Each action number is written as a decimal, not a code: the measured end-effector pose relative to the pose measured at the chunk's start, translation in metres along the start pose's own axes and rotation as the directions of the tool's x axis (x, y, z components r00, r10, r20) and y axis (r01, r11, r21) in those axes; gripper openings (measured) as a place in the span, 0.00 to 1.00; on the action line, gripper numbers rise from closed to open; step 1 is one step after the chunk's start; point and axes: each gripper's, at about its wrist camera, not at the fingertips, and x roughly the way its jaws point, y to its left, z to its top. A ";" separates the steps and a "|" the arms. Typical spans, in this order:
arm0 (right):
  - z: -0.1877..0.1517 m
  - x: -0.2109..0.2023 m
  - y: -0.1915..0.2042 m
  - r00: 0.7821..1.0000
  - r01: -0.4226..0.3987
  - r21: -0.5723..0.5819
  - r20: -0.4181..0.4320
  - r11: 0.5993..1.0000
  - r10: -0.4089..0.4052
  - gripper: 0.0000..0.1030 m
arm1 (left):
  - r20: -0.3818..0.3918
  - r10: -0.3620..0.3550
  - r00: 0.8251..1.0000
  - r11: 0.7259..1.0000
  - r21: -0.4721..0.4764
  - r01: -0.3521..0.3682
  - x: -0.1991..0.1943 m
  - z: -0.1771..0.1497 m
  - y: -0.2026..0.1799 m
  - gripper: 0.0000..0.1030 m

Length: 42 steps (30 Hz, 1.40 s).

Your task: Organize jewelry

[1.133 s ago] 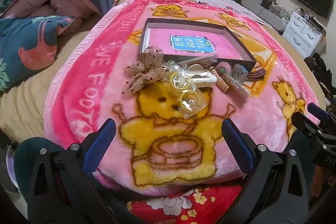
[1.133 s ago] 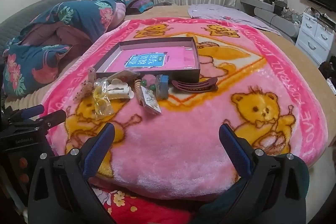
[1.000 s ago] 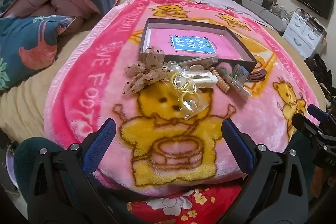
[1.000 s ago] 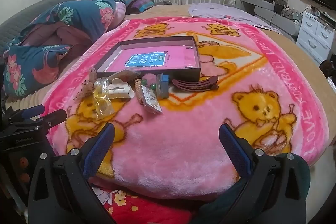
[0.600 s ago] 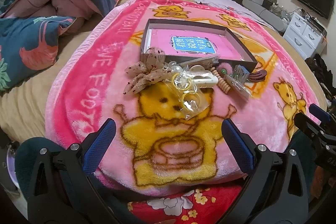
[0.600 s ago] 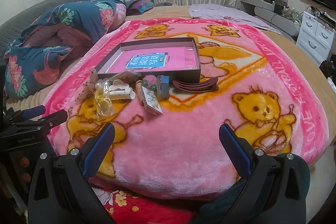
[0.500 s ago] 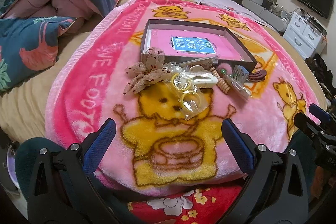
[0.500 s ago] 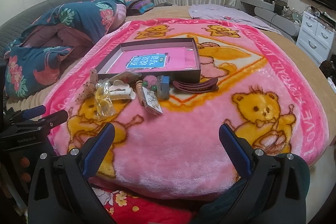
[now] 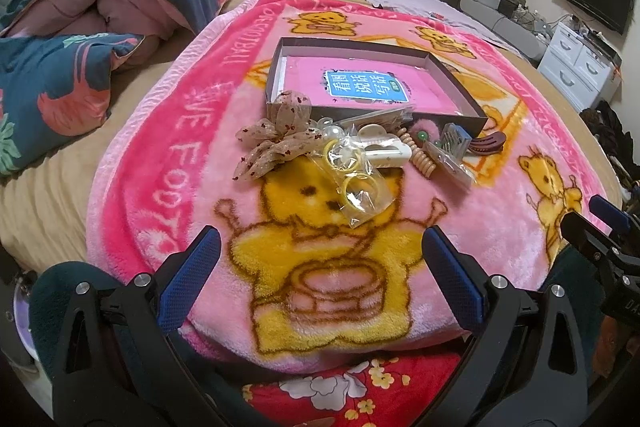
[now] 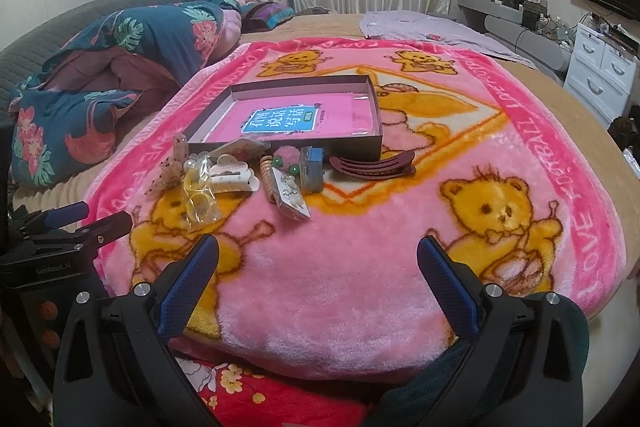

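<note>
Jewelry lies just before the box [image 9: 452, 77] on the blanket [image 10: 360, 267]. Both grippers, left gripper [image 9: 318, 279] and right gripper [image 10: 318, 277], hold their 2 fingers wide apart, empty. You should first take the brown hair clip [image 10: 372, 165], approaching low and straight.

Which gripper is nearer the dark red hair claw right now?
Right. The right gripper sits open just short of the dark red hair claw, slightly to its left; the left gripper, also open, faces the yellow-ring bag further left.
</note>
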 end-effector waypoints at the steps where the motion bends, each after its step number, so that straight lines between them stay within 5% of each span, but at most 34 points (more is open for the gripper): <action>1: 0.001 -0.001 0.000 1.000 -0.001 0.002 -0.001 1.000 0.001 0.96 | 0.002 0.000 1.000 1.000 0.000 0.000 0.000 0.000 0.000 0.92; 42: 0.007 0.003 -0.026 0.999 0.026 0.038 0.019 0.999 -0.026 0.96 | -0.037 -0.038 0.999 0.999 -0.006 0.038 0.022 0.008 -0.017 0.92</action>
